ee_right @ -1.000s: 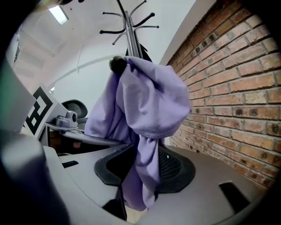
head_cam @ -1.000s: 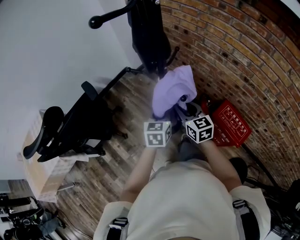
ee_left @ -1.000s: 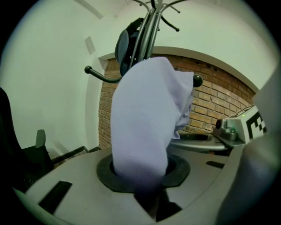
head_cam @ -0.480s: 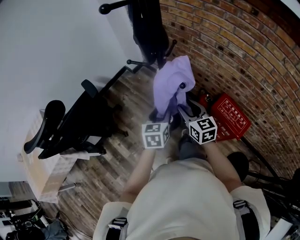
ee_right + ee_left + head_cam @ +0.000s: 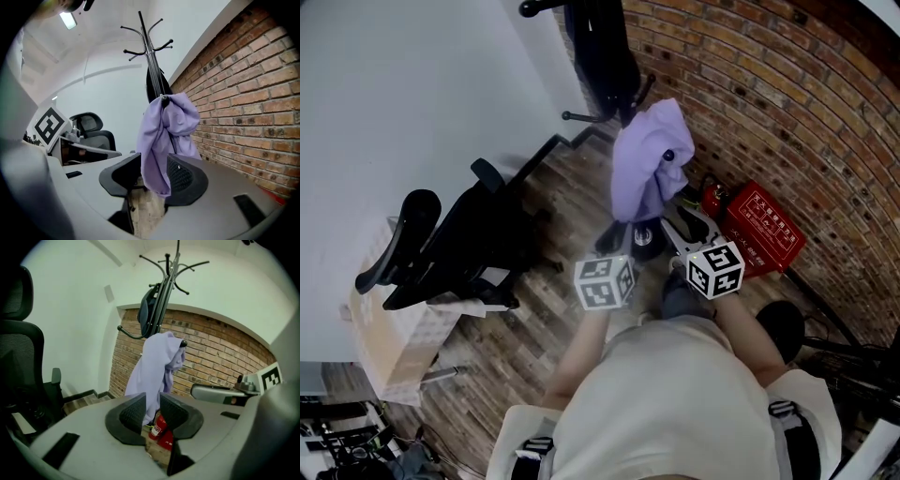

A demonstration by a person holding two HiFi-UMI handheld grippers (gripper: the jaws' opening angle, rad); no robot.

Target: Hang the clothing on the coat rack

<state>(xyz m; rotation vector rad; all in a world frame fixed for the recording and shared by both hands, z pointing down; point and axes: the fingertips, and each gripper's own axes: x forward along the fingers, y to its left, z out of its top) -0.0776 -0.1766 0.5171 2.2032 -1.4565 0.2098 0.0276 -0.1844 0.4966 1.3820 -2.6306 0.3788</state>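
two grippers over wood floor by brick wall: left just half-closing, right just opened wide, nothing gripped; garment on rack.

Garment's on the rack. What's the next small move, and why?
Probably draw both grippers straight back. The purple garment hangs on the coat rack unaided; the right gripper, jaws just opened, stands wide, not pressing its hem; the left gripper, jaws just closing, holds nothing.
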